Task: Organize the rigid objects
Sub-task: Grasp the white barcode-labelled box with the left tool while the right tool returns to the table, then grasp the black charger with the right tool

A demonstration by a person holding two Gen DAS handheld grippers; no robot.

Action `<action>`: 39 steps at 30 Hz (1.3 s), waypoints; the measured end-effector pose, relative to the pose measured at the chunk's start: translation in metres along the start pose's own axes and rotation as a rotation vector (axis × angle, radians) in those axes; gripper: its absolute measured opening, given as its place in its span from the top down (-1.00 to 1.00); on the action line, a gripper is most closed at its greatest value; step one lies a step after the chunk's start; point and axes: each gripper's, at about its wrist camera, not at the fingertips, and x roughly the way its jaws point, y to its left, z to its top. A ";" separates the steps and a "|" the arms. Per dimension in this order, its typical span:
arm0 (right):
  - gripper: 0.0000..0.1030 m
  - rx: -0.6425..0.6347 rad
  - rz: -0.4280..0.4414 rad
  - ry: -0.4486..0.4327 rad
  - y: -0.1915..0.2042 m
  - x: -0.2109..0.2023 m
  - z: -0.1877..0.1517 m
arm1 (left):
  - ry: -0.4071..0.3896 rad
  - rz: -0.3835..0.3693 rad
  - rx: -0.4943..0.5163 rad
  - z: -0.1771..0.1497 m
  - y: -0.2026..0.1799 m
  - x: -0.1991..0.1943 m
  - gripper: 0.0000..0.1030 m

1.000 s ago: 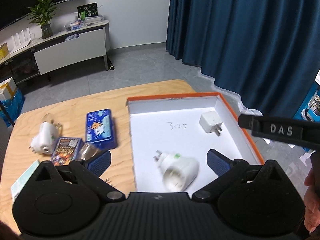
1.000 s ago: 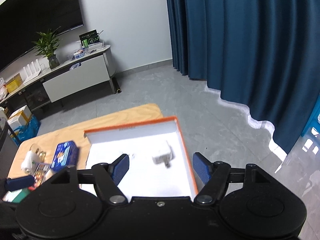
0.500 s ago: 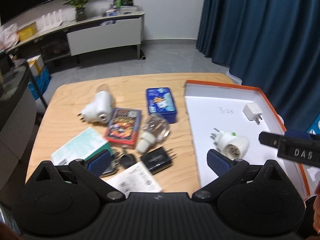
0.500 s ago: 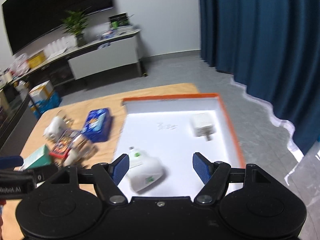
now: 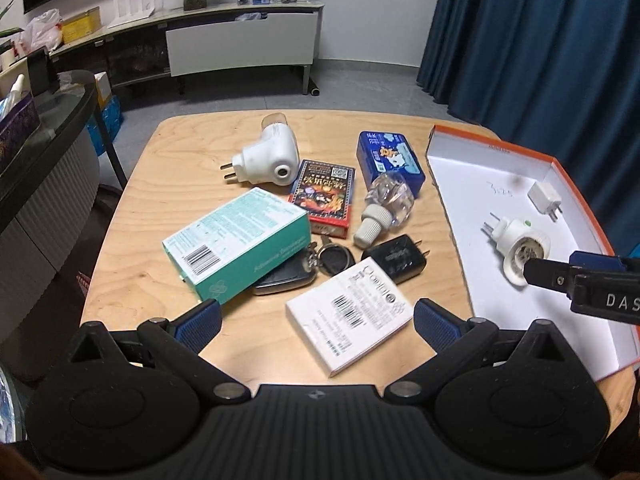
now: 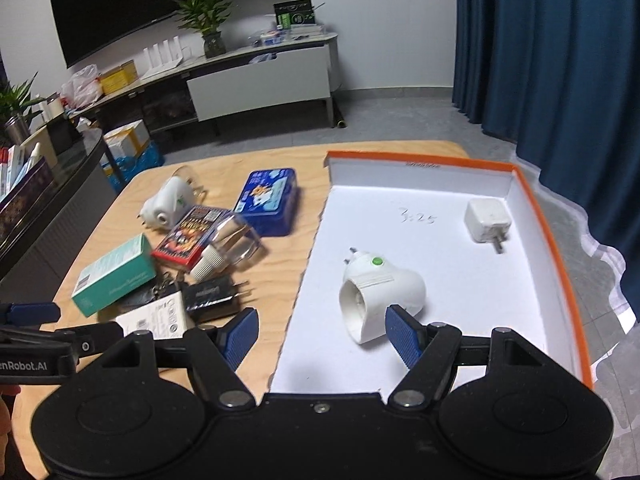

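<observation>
The left tool hangs wide open above the near edge of the rounded wooden desk, its blue pads on either side of a flat white barcoded box without touching it. Just beyond lie a teal rectangular carton, a black wall charger, a dark key fob with keys, a clear faceted bottle with a white cap, a red card pack, a blue tin and a white plug-in adapter, bunched close together.

At the right, the shallow white tray with an orange rim holds a white round socket adapter with a green dot near its middle and a small white cube charger in the far right corner. The right tool is also open and empty, straddling the tray's left wall.
</observation>
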 end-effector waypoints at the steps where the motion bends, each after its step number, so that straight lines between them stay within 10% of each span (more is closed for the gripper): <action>1: -0.61 -0.005 0.001 0.001 0.001 0.000 -0.001 | -0.003 0.000 0.015 -0.001 0.002 0.000 -1.00; 27: -0.61 0.019 0.007 0.010 -0.008 0.006 -0.008 | -0.015 -0.132 0.408 -0.009 -0.023 0.058 -1.00; 33: -0.61 -0.012 0.032 0.007 -0.005 0.008 -0.006 | -0.012 -0.213 0.432 -0.016 -0.031 0.062 -0.17; 39: -0.61 -0.125 0.092 0.017 0.006 0.020 -0.002 | -0.024 -0.145 0.332 -0.024 -0.022 0.050 -0.17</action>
